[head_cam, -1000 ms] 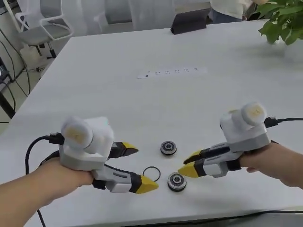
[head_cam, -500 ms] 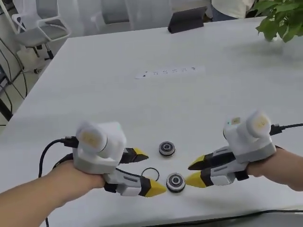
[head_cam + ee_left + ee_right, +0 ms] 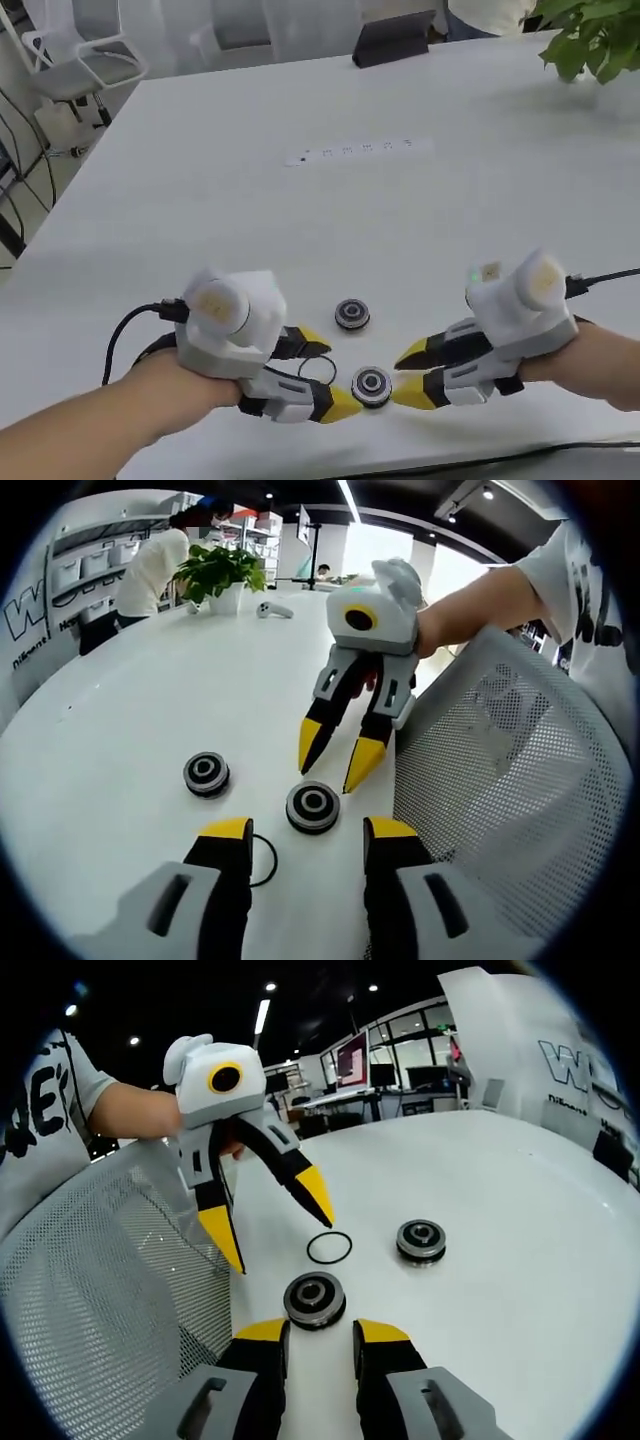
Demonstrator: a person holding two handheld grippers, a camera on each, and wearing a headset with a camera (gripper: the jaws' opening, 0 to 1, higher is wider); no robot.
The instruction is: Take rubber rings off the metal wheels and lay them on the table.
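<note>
Two metal wheels lie near the table's front edge: the near wheel [image 3: 371,383] [image 3: 314,807] [image 3: 315,1300] and the far wheel [image 3: 351,314] [image 3: 206,774] [image 3: 421,1241], each dark at its rim. A loose black rubber ring [image 3: 322,367] [image 3: 266,858] [image 3: 329,1247] lies flat beside the near wheel, partly hidden by my left gripper. My left gripper [image 3: 335,375] [image 3: 308,830] [image 3: 277,1232] is open, its tips just short of the near wheel's left side. From the right, my right gripper [image 3: 402,374] [image 3: 322,1332] [image 3: 333,767] points at the same wheel, open and holding nothing.
A row of sockets [image 3: 350,152] is set in the white table [image 3: 250,220] further back. A dark flat device [image 3: 395,50], a plant [image 3: 590,40] and an office chair [image 3: 70,60] are at the far side. A mesh chair back [image 3: 500,780] stands close behind the table's front edge.
My left gripper has moved right, over the loose ring, up to the near wheel. The right gripper has held its place beside that wheel. Wheels and ring lie as before.
</note>
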